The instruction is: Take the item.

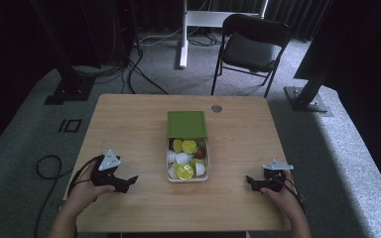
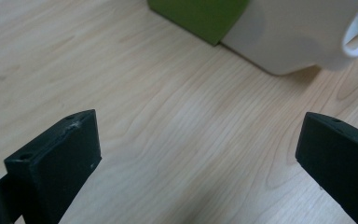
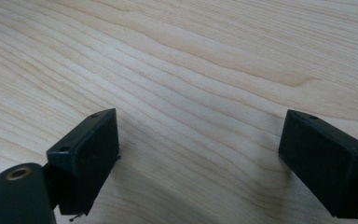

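A: Left gripper (image 1: 127, 181) jaws wide apart, holding nothing; right gripper (image 1: 252, 181) same, resting on table (image 1: 129, 119).

B: Capsule box (image 1: 187, 163) sits btwn them, just ahead of left; approach step; next needs reach-in w/ jaws over one capsule.

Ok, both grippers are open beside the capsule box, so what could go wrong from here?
1. The coffee capsules lie heaped and touching; a pinch may dislodge neighbours.
2. The white box looks light; the left gripper could shove it.
3. The green lid covers the far half, hiding capsules there.
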`<move>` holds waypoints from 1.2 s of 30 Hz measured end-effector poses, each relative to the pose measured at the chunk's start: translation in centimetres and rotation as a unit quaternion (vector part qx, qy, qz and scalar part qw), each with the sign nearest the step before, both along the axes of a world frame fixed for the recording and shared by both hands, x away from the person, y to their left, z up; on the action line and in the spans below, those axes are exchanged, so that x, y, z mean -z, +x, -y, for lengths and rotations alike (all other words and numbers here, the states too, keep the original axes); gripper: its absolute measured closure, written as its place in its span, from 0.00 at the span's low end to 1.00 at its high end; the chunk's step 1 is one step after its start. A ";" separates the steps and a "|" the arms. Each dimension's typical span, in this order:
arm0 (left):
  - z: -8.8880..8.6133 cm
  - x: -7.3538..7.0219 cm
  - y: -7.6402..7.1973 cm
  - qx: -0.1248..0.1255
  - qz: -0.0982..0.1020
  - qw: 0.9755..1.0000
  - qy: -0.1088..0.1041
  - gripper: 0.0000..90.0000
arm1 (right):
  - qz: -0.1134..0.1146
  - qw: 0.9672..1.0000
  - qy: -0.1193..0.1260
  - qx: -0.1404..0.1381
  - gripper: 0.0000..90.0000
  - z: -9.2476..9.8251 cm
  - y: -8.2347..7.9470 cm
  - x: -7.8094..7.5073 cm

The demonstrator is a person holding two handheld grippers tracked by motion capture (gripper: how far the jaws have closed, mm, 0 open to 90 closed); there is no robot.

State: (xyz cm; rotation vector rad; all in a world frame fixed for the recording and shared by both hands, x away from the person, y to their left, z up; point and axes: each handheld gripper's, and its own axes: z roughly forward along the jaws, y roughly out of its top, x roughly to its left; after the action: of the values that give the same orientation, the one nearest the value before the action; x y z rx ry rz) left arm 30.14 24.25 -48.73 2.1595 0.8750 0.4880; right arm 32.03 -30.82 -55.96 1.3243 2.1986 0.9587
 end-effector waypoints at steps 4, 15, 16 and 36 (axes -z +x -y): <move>0.9 -0.8 0.3 0.015 0.007 1.000 -0.008 0.01 | 0.000 1.000 0.000 0.000 0.13 0.0 0.0 0.0; 3.1 -3.2 1.2 0.046 0.034 0.998 -0.005 0.01 | 0.000 1.000 0.000 0.000 0.13 0.0 0.0 0.0; 3.3 -3.4 1.2 0.048 0.039 0.998 -0.004 0.01 | 0.000 1.000 0.000 0.000 0.13 0.0 0.0 0.0; 9.0 -6.5 2.1 0.128 0.069 0.989 -0.026 0.01 | 0.000 1.000 0.000 0.000 0.13 0.0 0.0 0.0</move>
State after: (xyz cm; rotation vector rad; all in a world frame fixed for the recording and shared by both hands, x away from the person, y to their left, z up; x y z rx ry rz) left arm 32.25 15.27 -42.20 2.1248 0.5192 0.4723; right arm 32.03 -30.82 -55.96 1.3241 2.1985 0.9588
